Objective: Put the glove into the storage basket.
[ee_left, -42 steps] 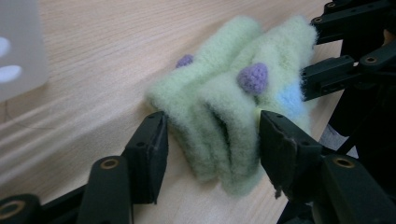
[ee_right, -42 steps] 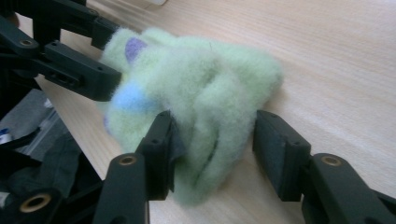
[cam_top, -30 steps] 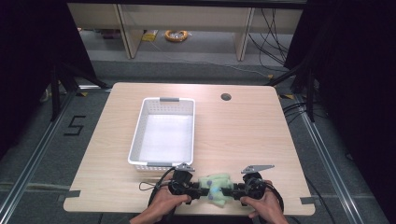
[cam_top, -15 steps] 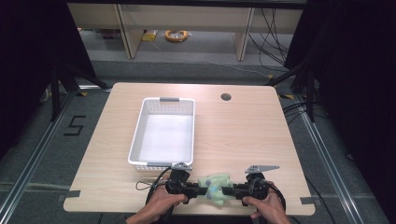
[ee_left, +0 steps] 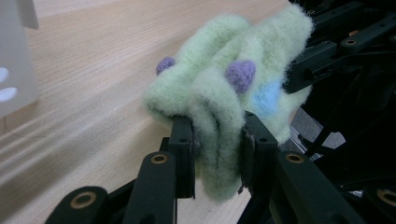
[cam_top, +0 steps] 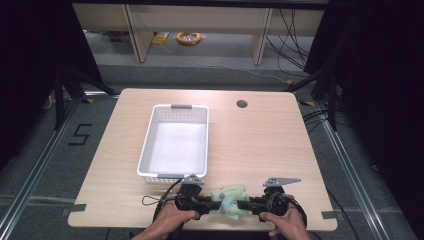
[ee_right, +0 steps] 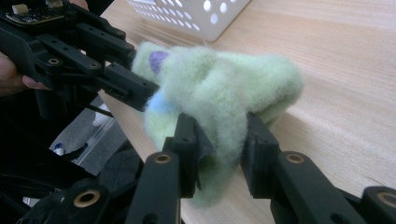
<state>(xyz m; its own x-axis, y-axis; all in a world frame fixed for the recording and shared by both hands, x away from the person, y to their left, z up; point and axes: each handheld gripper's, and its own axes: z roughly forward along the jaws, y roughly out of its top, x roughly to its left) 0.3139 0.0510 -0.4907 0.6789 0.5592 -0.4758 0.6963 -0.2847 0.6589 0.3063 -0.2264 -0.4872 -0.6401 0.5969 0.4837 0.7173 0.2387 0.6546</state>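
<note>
A: Starting at the left, what sits on the pale wooden desk (cam_top: pixel 260 145)?

B: A white perforated plastic basket (cam_top: pixel 175 141), left of centre, its short end toward the person. A small dark round hole (cam_top: pixel 242 104) is set in the desk farther back, to the right.

A: And at the near edge?

B: The left gripper (cam_top: pixel 206 204) points right, held in the person's left hand (cam_top: pixel 167 224). Its fingers (ee_left: pixel 183 140) are pinched tight on a fluffy pale green fleece cloth (cam_top: pixel 230 200).

A: What does the cloth look like?

B: Fuzzy, bunched into soft folds, with small purple tufts (ee_left: pixel 240 74) and a light blue patch (ee_left: pixel 265 97). It hangs between the two grippers just above the desk's near edge.

A: The right side?

B: The right gripper (cam_top: pixel 246 205), in the right hand (cam_top: pixel 286 227), points left, fingers (ee_right: pixel 186 135) likewise clamped on a fold of the cloth.
</note>
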